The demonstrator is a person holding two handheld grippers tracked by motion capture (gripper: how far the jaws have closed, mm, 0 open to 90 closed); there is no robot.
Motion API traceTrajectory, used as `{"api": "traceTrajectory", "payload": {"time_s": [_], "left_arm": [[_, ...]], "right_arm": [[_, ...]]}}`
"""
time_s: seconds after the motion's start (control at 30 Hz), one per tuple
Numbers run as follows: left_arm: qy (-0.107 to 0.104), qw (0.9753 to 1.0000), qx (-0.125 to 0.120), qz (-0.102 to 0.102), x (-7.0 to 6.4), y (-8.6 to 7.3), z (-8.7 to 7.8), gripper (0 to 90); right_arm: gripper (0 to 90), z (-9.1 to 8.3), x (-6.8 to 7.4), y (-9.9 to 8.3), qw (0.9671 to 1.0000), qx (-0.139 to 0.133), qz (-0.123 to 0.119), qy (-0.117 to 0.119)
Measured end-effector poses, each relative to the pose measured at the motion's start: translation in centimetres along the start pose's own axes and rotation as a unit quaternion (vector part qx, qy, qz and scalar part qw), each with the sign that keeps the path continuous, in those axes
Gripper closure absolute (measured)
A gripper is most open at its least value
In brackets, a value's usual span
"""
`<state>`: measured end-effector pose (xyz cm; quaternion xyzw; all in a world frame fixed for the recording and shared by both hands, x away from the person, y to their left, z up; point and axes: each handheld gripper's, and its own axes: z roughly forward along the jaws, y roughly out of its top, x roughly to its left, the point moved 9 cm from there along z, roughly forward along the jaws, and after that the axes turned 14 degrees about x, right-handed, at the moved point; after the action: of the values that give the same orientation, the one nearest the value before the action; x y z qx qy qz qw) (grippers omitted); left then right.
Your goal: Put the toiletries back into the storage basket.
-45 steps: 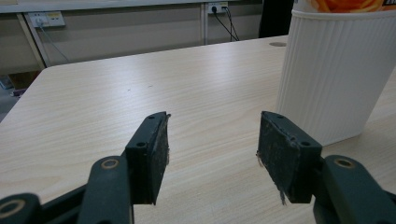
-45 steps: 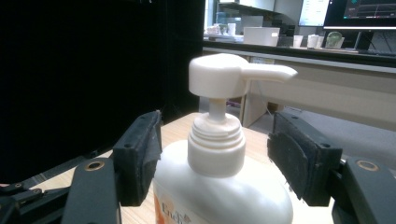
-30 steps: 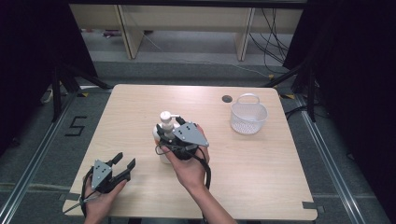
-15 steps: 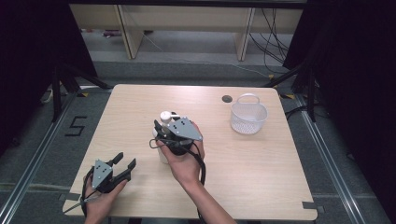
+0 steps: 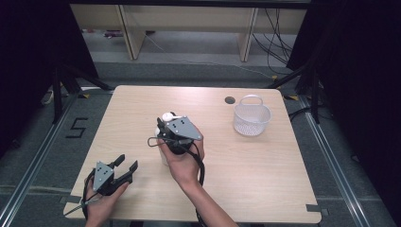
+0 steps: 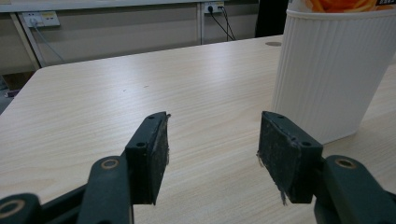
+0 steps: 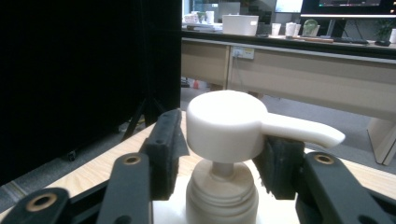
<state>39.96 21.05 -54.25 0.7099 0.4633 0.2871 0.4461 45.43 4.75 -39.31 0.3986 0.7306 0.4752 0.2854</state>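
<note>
A white ribbed pump bottle (image 5: 162, 152) stands upright near the middle of the table (image 5: 265, 165). My right gripper (image 5: 166, 126) comes at its top from the right, and the hand behind it covers part of the body. In the right gripper view the pump head (image 7: 226, 126) sits between the two pads, which press its sides, so the right gripper (image 7: 219, 140) is shut on it. My left gripper (image 5: 127, 163) rests low near the front left corner, open and holding nothing. In the left gripper view the bottle (image 6: 331, 79) stands ahead to the right of the open left gripper (image 6: 212, 135).
A white mesh basket (image 5: 252, 116) with a handle stands at the back right of the table. A round cable hole (image 5: 230, 100) lies just left of it. Shelving and loose cables are on the floor beyond the far edge.
My right gripper has slid left and a little forward until its jaws sit around the pump head. The left gripper has stayed in place.
</note>
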Motion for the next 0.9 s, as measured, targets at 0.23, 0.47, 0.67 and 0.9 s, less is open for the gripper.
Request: {"api": "traceTrajectory", "payload": {"time_s": [0.23,0.47,0.67,0.9], "left_arm": [[-0.001,1.0000,-0.001,0.000,0.0,0.0,0.0,42.2],[-0.001,1.0000,0.000,0.000,0.0,0.0,0.0,42.3],[-0.002,1.0000,-0.001,0.000,0.0,0.0,0.0,42.3],[-0.005,1.0000,-0.008,0.000,0.0,0.1,0.1,42.2]], "right_arm": [[59.5,-0.1,0.2,-0.3,0.9994,0.010,0.031,0.009],[59.8,-0.2,0.2,-0.3,0.9995,0.006,0.028,0.013],[59.9,-0.3,0.2,-0.3,0.9995,0.003,0.026,0.018],[60.0,-1.1,-0.3,0.4,0.9995,-0.015,0.019,0.017]]}}
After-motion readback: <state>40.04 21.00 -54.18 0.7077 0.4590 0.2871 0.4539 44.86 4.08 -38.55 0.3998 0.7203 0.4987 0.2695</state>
